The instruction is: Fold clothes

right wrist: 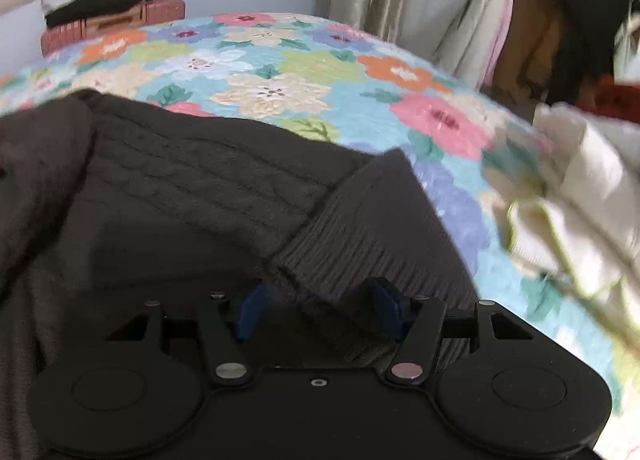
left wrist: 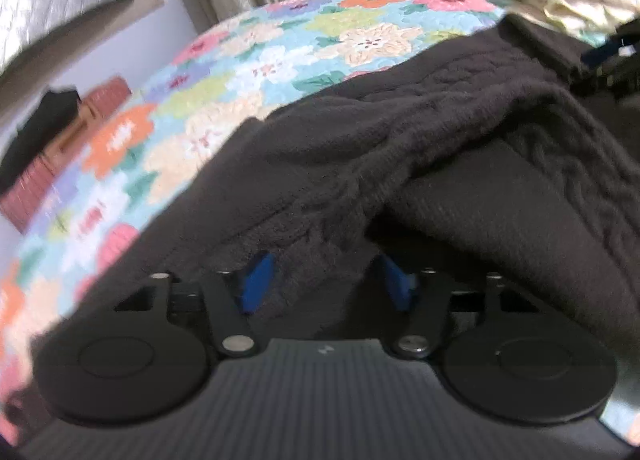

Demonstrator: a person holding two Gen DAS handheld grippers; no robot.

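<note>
A dark brown cable-knit sweater (left wrist: 400, 148), fuzzy and thick with raised braided ridges, lies bunched on a quilted bedspread (left wrist: 240, 60) printed with orange, pink and cream flowers on pale blue. The left gripper (left wrist: 326, 280) has a rumpled fold of that knit lying between its blue pads (left wrist: 258, 280), which stand apart, though whether they press the cloth I cannot tell. The right gripper (right wrist: 318, 312) has the sweater's ribbed cuff (right wrist: 360, 228) running down between its own blue pads, likewise apart, with pale folded cloth (right wrist: 580, 188) heaped further right.
</note>
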